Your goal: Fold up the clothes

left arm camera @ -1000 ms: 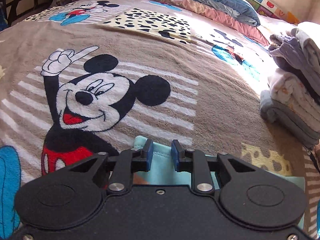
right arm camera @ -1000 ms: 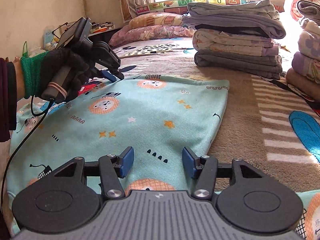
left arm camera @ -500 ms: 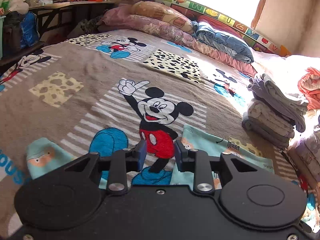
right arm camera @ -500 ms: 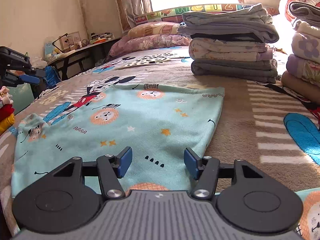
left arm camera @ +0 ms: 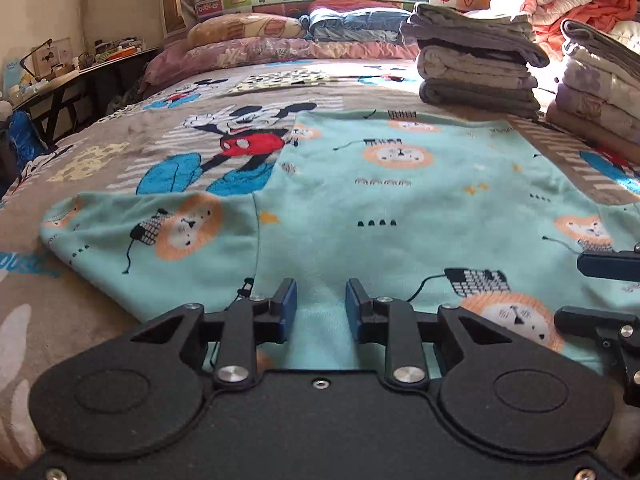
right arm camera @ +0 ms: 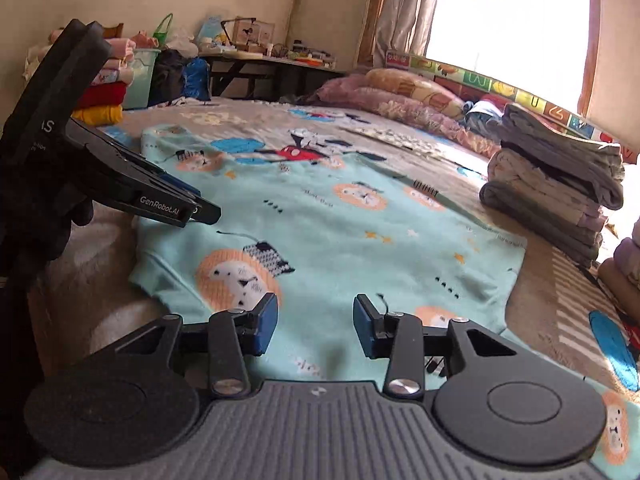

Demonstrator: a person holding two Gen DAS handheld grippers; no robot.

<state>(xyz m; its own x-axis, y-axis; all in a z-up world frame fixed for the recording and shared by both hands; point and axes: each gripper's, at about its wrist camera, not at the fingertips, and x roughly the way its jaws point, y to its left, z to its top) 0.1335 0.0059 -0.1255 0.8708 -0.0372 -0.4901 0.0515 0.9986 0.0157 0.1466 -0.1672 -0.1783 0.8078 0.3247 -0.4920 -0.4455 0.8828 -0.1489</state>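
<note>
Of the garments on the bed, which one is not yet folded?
The turquoise lion-print shirt, spread flat with a sleeve out to the side. The grey and pale garments behind it sit folded in stacks.

Your right gripper hovers, jaws apart, over the teal shirt (left gripper mid-left).

Under the left gripper, a matt black plastic tool with blue pads, lies the smooth soft cloth shirt; beyond it the blanket looks fuzzy.
</note>
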